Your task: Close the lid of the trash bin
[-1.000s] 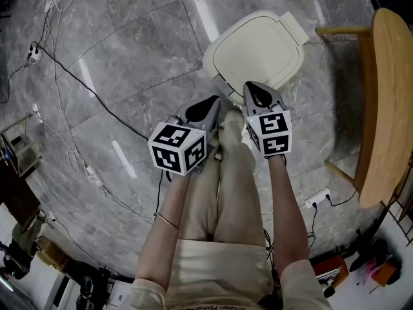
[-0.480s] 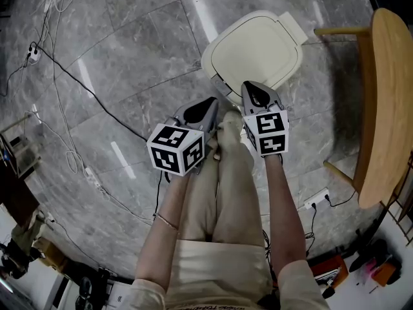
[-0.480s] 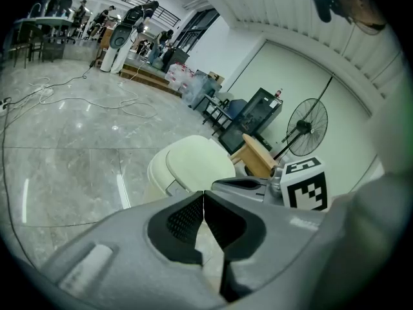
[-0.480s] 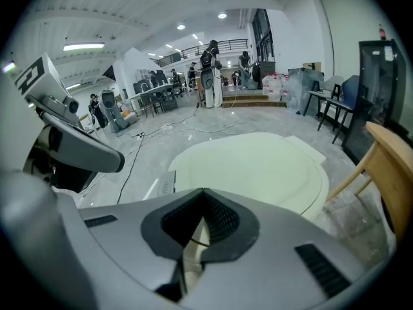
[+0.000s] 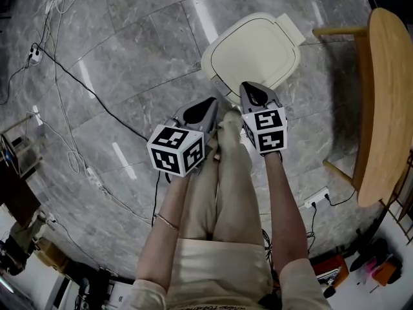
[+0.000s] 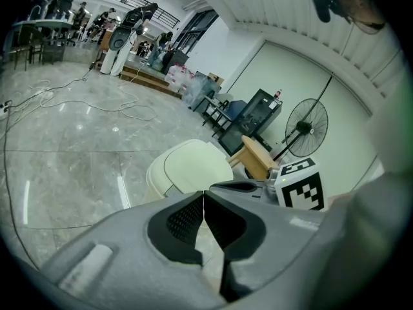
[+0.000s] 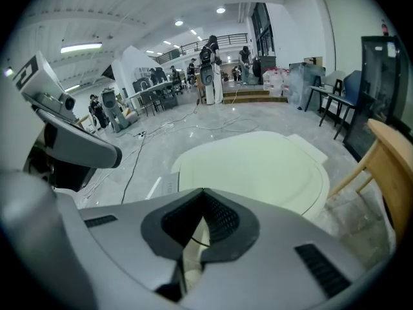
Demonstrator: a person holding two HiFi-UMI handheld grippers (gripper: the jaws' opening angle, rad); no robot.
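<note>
The trash bin (image 5: 255,50) stands on the grey marble floor (image 5: 129,57) straight in front of the person, and its cream lid (image 7: 258,166) lies flat down on the body. The bin's long axis runs from the front edge nearest the person's feet, up and to the right in the head view, to the hinge tab (image 5: 290,26) at the far end; so the front points at the person and the hinge points away.

The right claw (image 5: 250,88) sits at the bin's near front edge, pointing down and forward over the lid. In the right gripper view its jaws meet at the tips with nothing between them (image 7: 202,191); whether the tips touch the lid I cannot tell. The left claw (image 5: 210,101) is just beside the bin's front left corner, clear of it, and is likewise pinched closed and empty (image 6: 204,192).

The person's legs (image 5: 222,186) in pale trousers reach toward the bin's front, between the two claws. To the right of the bin, near but apart, stands a wooden worktop (image 5: 387,102) on slim legs. Cables (image 5: 71,76) trail over the floor well to the left of the bin. Beyond the bin, in the left gripper view, a standing fan (image 6: 306,129) is against the wall
</note>
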